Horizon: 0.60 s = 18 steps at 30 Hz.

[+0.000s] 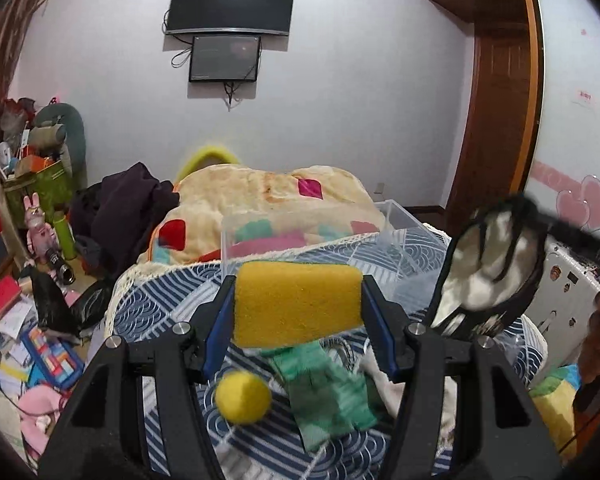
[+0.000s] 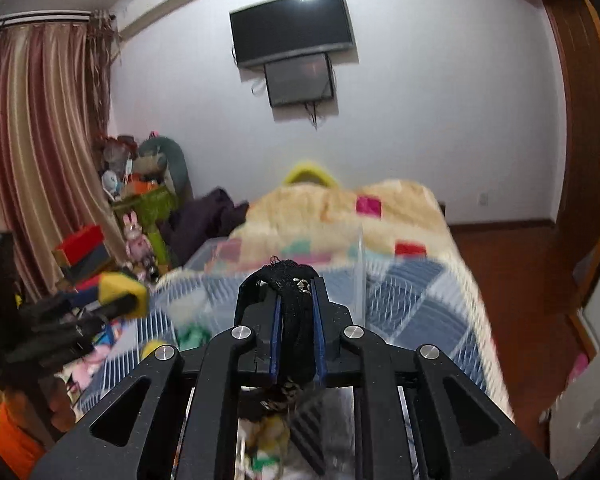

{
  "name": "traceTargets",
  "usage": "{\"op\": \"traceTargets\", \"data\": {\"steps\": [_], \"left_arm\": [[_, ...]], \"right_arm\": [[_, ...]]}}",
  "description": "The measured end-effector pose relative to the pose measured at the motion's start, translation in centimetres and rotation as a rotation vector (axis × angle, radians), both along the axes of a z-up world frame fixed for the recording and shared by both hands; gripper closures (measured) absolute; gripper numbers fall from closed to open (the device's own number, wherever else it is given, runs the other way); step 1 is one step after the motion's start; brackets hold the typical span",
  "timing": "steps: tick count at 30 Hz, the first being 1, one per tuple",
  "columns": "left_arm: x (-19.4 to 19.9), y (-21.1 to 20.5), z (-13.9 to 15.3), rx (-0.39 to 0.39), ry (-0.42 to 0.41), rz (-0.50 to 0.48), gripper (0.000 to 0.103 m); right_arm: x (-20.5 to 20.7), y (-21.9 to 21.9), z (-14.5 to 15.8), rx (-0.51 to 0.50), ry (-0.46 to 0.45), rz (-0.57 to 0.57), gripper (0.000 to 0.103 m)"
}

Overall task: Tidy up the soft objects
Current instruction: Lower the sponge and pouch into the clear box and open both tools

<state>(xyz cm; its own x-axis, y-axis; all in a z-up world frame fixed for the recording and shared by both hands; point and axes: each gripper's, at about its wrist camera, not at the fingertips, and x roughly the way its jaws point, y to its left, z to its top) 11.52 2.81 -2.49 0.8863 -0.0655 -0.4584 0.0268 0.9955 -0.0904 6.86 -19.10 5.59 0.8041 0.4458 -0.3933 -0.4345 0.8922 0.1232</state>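
Note:
My left gripper (image 1: 298, 304) is shut on a yellow sponge (image 1: 298, 306) and holds it above the bed; the sponge also shows at the left of the right wrist view (image 2: 122, 286). My right gripper (image 2: 296, 300) is shut on a black fabric pouch (image 2: 294, 304), held in the air; in the left wrist view the pouch (image 1: 496, 268) shows a white lining. A clear plastic bin (image 1: 396, 216) sits on the bed beyond the sponge. A yellow ball (image 1: 243, 398) and a green cloth (image 1: 328, 392) lie on the blue patterned cover below my left gripper.
A cream quilt (image 1: 268, 196) with coloured patches and a dark garment (image 1: 128, 204) cover the far bed. Toys, boxes and papers (image 1: 32, 320) clutter the floor at left. A wooden wardrobe (image 1: 496, 100) stands right. A white suitcase (image 1: 568, 296) stands beside the bed.

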Motion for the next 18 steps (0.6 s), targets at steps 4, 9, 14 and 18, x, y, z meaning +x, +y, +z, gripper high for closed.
{"op": "traceTargets", "data": {"steps": [4, 9, 14, 18], "left_arm": [[2.4, 0.1, 0.4, 0.005, 0.028, -0.015, 0.044], [5.6, 0.2, 0.1, -0.014, 0.092, -0.039, 0.044], [8.2, 0.2, -1.1, -0.015, 0.166, -0.058, 0.044], [10.4, -0.2, -2.7, 0.011, 0.235, -0.068, 0.044]], "right_arm": [[1.4, 1.2, 2.0, 0.002, -0.049, 0.003, 0.091], [4.1, 2.6, 2.4, -0.009, -0.057, -0.024, 0.091], [6.8, 4.0, 0.2, -0.041, 0.027, -0.022, 0.091], [8.4, 5.0, -2.4, -0.105, 0.113, -0.016, 0.091]]}}
